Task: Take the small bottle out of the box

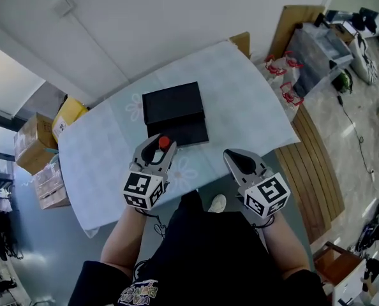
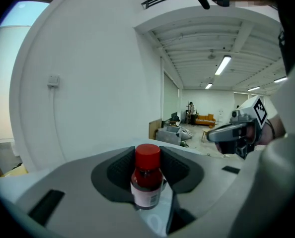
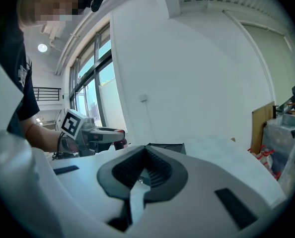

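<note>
The left tool (image 1: 156,150) clamps the small bottle (image 2: 147,180) by its body below the red cap, just in front of the black box (image 1: 175,113) over the worktop (image 1: 240,101); the right tool (image 3: 143,175) sits pinched shut, empty. Any slackened squeeze could let the smooth bottle slip, drop and roll off the near edge

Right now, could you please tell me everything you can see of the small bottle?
The small bottle has a round red cap, a dark reddish body that looks like glass or plastic, and a pale label whose print is too small to read. It stands upright between the jaws of the left gripper, which are shut on it, with the dark ribbed pads against its sides. In the head view it sits just in front of the black box. Whether its base touches anything cannot be told.
</note>
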A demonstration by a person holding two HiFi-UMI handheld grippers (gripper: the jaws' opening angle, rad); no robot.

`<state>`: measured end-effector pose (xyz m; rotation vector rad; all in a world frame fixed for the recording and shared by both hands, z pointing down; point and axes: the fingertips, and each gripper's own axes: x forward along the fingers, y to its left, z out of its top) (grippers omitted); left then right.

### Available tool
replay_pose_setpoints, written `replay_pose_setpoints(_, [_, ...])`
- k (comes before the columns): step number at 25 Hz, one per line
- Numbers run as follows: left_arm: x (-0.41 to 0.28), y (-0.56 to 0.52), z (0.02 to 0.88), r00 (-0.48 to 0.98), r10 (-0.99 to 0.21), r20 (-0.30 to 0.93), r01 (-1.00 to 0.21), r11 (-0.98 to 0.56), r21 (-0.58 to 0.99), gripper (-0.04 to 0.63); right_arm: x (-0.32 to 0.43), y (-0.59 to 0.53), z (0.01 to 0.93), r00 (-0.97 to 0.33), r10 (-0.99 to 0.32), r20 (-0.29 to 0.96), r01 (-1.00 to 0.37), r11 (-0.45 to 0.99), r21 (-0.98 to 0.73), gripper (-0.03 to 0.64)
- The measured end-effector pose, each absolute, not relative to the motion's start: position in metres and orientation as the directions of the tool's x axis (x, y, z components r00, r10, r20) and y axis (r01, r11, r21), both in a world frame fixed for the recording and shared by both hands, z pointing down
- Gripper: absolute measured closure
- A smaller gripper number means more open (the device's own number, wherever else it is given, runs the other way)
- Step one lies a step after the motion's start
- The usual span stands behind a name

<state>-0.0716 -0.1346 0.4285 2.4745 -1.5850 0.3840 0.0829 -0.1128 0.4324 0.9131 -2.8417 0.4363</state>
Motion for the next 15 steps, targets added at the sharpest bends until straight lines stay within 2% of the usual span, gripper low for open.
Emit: replay_pose_setpoints(15, [-0.133,-0.016,0.41,0.273,-0.92,0.283,-0.962,-0.269,0.054,0.425,0.002,-0.059,0.432,-0.89,-0.407,0.203,-0.449,0.86,-0.242,0.598])
